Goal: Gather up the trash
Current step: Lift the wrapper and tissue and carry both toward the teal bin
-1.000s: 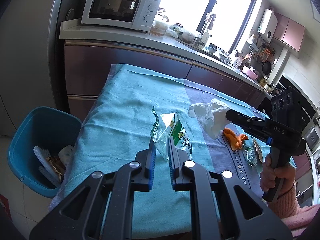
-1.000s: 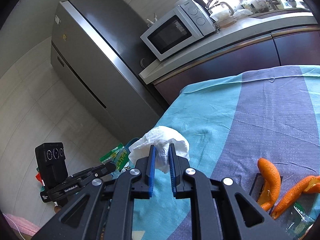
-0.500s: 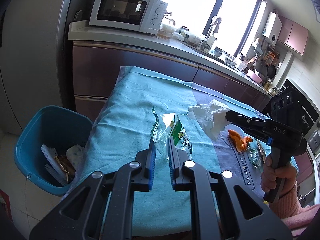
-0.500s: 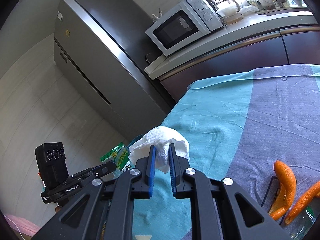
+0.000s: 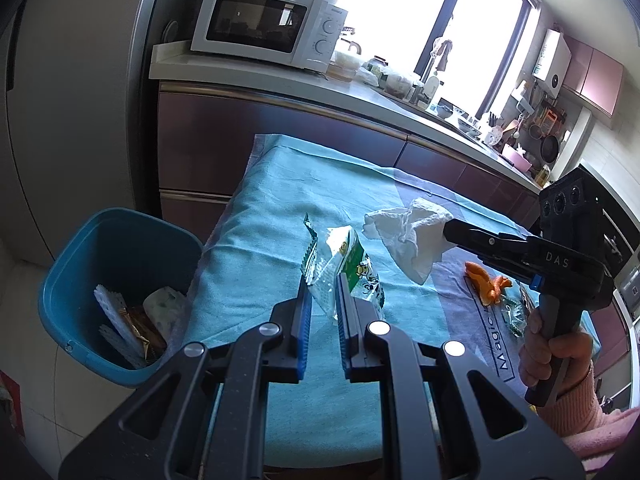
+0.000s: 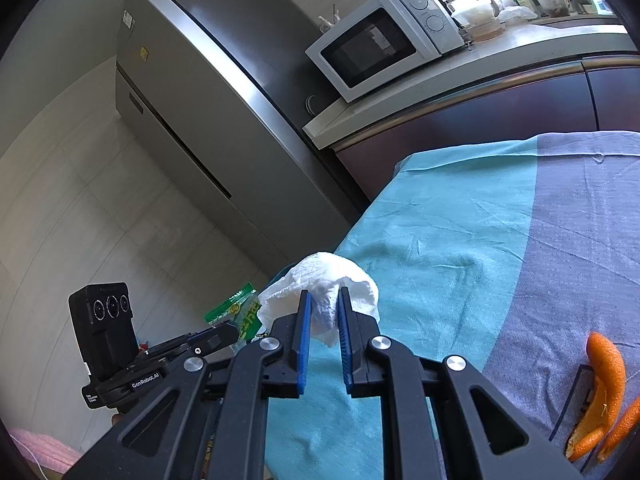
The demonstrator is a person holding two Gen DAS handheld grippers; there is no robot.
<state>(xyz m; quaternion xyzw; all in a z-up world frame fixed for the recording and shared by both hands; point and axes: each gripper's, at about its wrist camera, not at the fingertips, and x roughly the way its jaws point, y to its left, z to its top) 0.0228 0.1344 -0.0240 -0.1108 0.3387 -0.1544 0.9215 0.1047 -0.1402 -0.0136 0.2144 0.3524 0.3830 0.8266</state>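
Note:
My left gripper [image 5: 322, 286] is shut on a clear and green snack wrapper [image 5: 344, 266], held above the teal cloth of the table [image 5: 280, 208]. My right gripper [image 6: 323, 299] is shut on a crumpled white tissue [image 6: 320, 276], also lifted off the cloth; in the left wrist view the tissue [image 5: 412, 232] hangs from the right gripper [image 5: 446, 232]. A blue trash bin [image 5: 120, 272] stands on the floor left of the table, with wrappers and paper inside. Orange peel [image 5: 486, 284] lies on the purple part of the cloth; the peel [image 6: 604, 384] shows at the right wrist view's lower right.
A dark cabinet front and counter with a white microwave [image 5: 268, 26] run behind the table. A steel fridge [image 6: 208, 120] stands at the left. A small plastic wrapper [image 5: 516, 312] lies by the peel. A hand in a pink sleeve [image 5: 560, 356] holds the right gripper.
Both views have shifted left: the bin now sits further into the left wrist view and the peel has slid toward the right edge. Both grips are unchanged.

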